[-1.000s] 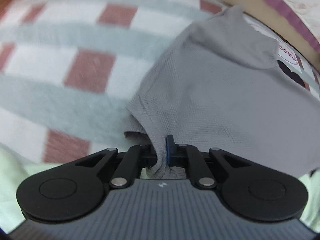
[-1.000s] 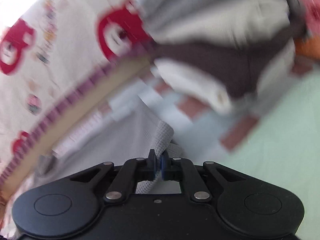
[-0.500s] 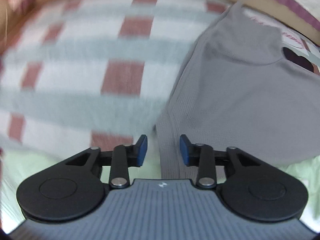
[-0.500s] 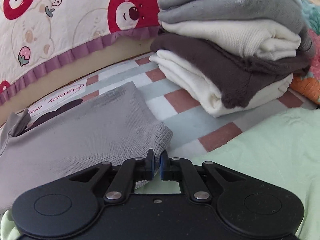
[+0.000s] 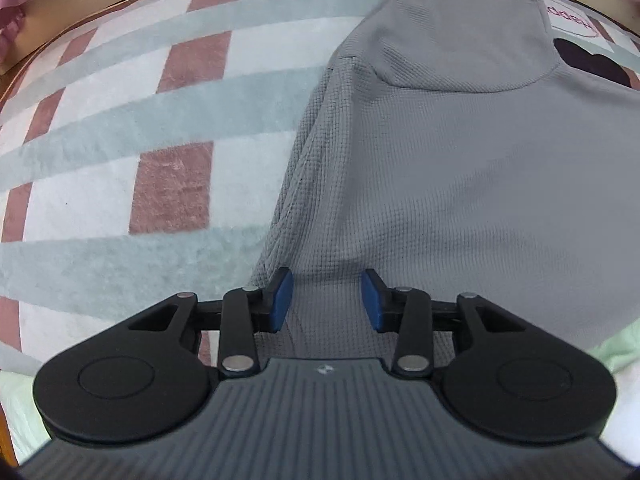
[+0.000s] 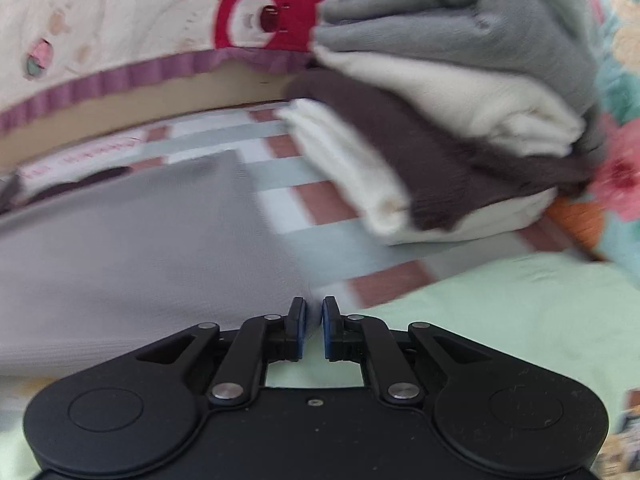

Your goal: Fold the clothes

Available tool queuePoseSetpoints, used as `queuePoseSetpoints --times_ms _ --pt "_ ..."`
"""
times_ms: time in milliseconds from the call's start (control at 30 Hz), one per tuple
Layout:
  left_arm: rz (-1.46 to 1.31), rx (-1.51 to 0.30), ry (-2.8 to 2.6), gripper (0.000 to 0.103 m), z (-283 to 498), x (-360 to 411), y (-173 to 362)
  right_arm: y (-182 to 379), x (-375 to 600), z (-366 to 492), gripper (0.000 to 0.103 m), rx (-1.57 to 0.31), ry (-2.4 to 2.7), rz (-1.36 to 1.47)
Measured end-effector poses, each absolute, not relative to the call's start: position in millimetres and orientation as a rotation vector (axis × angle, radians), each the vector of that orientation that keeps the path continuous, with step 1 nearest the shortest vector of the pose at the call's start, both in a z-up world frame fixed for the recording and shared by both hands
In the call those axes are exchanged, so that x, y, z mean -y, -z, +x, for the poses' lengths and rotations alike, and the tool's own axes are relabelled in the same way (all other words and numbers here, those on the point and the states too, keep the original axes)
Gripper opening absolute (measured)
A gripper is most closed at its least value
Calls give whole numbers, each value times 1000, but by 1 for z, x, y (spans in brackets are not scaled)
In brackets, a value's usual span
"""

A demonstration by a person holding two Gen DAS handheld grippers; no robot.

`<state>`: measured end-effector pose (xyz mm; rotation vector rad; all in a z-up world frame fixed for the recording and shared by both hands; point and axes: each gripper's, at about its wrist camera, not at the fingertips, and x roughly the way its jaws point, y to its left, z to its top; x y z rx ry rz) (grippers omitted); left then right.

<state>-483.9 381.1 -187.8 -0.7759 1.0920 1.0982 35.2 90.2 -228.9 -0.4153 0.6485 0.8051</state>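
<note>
L gripper [image 5: 326, 300] fingers released, grey waffle-knit garment [image 5: 440, 160] flat beneath, smoothed for folding. R gripper [image 6: 314, 326] nearly clenched, holding nothing visible.

Checked blanket [image 5: 120, 128] carries a flat grey garment [image 5: 460, 168] and, apart, a stack of folded clothes [image 6: 460, 128].

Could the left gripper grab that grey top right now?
Probably yes. The left gripper is open right over the grey top's near edge, cloth lies between its blue pads, and nothing blocks it.
</note>
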Motion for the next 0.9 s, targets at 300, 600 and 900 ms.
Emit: queuePoseSetpoints --times_ms 300,600,900 --pt "-721 -925 -1172 53 -499 -400 152 172 -155 -18 27 -625 -1113 -444" --pt "-556 -842 -1137 57 -420 -491 171 146 -340 -192 33 -549 -1848 -897" --pt "-394 -812 -907 58 -368 -576 193 204 -395 -198 38 -640 -1972 -935"
